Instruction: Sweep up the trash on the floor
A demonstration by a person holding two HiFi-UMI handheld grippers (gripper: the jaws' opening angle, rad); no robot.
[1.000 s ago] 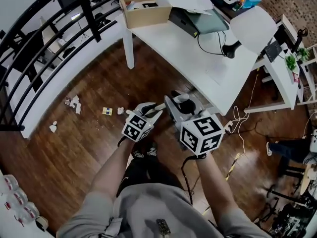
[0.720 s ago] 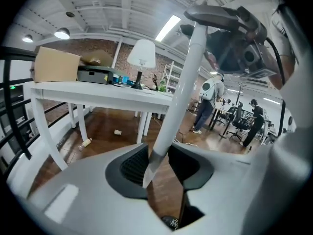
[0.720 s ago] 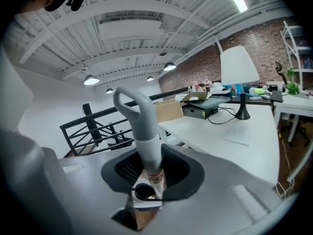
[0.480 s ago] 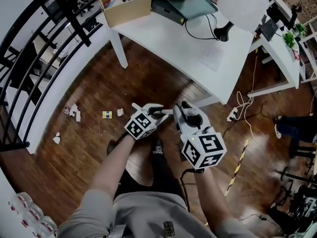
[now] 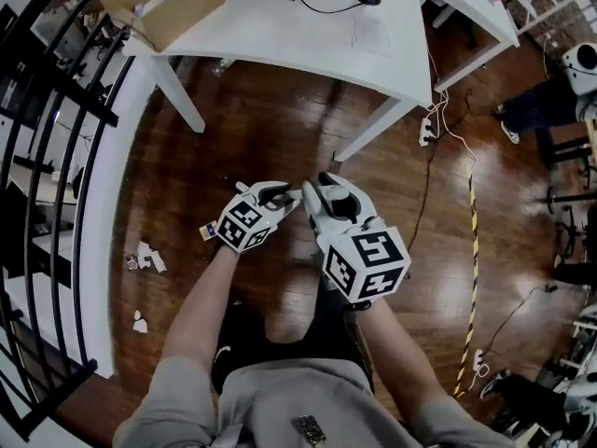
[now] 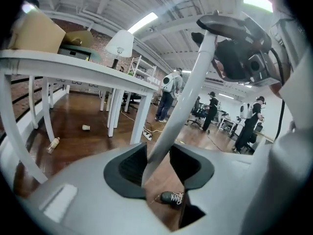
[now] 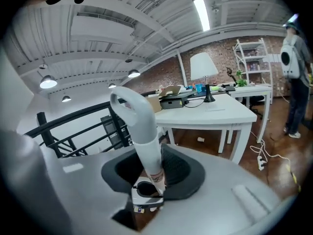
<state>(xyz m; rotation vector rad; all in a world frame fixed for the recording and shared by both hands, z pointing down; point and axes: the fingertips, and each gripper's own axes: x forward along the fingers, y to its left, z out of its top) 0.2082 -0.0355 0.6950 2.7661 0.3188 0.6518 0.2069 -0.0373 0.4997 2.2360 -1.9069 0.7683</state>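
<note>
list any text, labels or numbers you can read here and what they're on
Nothing here reads as clear text.
Left cube and right cube: black-and-white square marker patterns, no words.
Handle: a printed band low down, too small to read.
Sheet on the table: too small to tell any print.

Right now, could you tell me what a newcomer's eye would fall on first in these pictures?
Two marker-cubed grippers meet at the centre. The left gripper, whose jaws have just been opening, holds a white pole between them, and the right gripper clamps a curved white handle. Paper scraps lie on the wood floor at the left of the head view.
</note>
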